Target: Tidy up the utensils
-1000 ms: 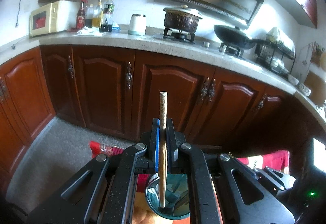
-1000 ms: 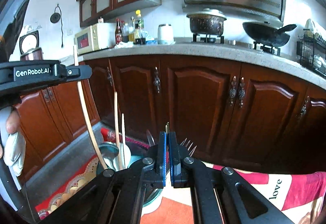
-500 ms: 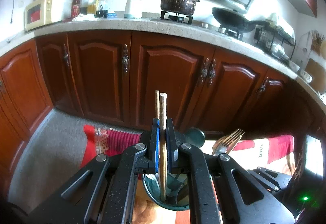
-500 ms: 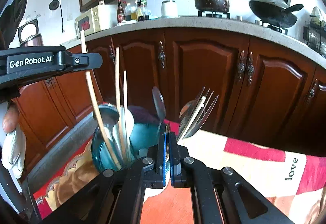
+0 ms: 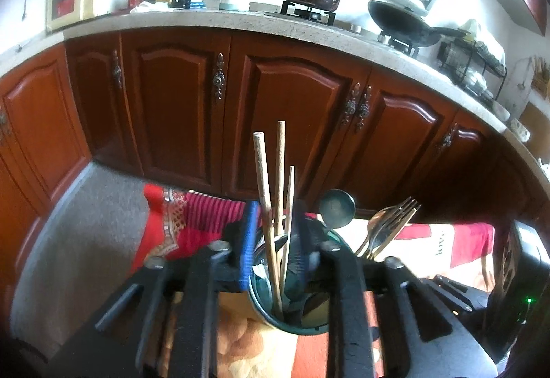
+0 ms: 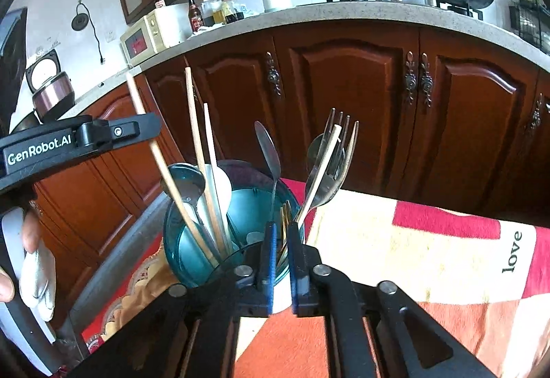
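Both grippers are being angled downward over the teal cup [image 6: 192,247], which is standing on the patterned cloth [image 6: 429,261]. The left gripper [image 5: 275,240] is being seen with jaws just opened to a moderate gap; the wooden chopsticks [image 5: 264,192] are standing loose between them, resting in the cup. The right gripper [image 6: 279,254] is being seen just parted slightly, a thin gold utensil handle [image 6: 284,216] sitting in the gap, contact unclear. Forks [image 6: 338,151] and spoons [image 6: 268,147] are leaning in the cup; wooden cabinets [image 6: 361,96] are standing beyond.

Both claws point downward at a slant. The left claw [image 5: 275,240] has just been opening and its jaws stand apart. The right claw [image 6: 279,251] has just been opening too, with a narrow gap, and a gloved hand [image 6: 25,261] holds the left one.
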`<state>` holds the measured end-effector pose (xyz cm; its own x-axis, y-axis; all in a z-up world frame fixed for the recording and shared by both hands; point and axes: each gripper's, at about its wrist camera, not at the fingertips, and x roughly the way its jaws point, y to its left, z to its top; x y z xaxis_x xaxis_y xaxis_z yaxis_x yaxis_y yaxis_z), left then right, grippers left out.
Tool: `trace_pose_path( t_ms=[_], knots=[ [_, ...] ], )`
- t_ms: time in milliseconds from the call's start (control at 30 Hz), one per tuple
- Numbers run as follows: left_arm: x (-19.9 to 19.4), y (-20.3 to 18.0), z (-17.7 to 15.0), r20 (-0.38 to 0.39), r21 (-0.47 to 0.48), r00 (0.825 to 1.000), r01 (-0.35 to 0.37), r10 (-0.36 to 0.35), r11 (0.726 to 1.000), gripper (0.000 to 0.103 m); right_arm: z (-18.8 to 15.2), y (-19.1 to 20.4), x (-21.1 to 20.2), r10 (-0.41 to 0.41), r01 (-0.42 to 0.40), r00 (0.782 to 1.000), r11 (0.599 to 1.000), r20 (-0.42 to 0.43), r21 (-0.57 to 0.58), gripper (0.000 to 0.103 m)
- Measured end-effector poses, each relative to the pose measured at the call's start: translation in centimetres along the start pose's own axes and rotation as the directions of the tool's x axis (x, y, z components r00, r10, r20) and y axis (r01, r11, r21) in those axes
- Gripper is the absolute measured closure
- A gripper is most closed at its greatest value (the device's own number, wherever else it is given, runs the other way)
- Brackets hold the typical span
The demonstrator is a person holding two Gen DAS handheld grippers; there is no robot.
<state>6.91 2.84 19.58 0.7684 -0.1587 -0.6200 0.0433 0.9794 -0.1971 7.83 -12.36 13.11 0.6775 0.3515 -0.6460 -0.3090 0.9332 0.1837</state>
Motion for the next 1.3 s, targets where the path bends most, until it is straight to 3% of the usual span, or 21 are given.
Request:
trace_pose_path(
  t_ms=[100, 433, 1000, 1133, 1300],
  knots=[
    [-0.7, 0.3, -0.1, 0.003, -0.01, 1.0, -0.002, 0.002, 1.0, 0.062, -0.1, -0.1, -0.4, 0.003, -0.003, 1.0, 1.0, 0.003, 0.01, 0.084],
    [-4.4, 0.6, -1.4, 0.054, 0.004, 0.998, -0.02, 0.02, 1.0, 0.054, -0.7, -0.3, -3.1, 0.013, -0.014, 1.0, 0.998, 0.026, 0.065, 0.08],
    [-7.3, -0.7, -7.5, 0.055, 0.09, 0.995, -0.09, 0.085, 0.992, 0.054, -3.1, 2.3, -6.9, -0.123, 0.122, 0.991, 0.992, 0.046, 0.022, 0.074],
    [-7.4, -0.7, -8.8, 0.038, 0.081, 0.995, -0.094, 0.091, 0.992, 0.054, -3.5, 2.5, -7.7, -0.146, 0.144, 0.988, 0.989, 0.054, 0.036, 0.066],
    [-7.4, -0.3, -9.8, 0.013, 0.061, 0.995, -0.101, 0.1, 0.993, 0.054, -4.0, 3.0, -8.4, -0.181, 0.179, 0.982, 0.983, 0.05, 0.03, 0.065]
  ],
)
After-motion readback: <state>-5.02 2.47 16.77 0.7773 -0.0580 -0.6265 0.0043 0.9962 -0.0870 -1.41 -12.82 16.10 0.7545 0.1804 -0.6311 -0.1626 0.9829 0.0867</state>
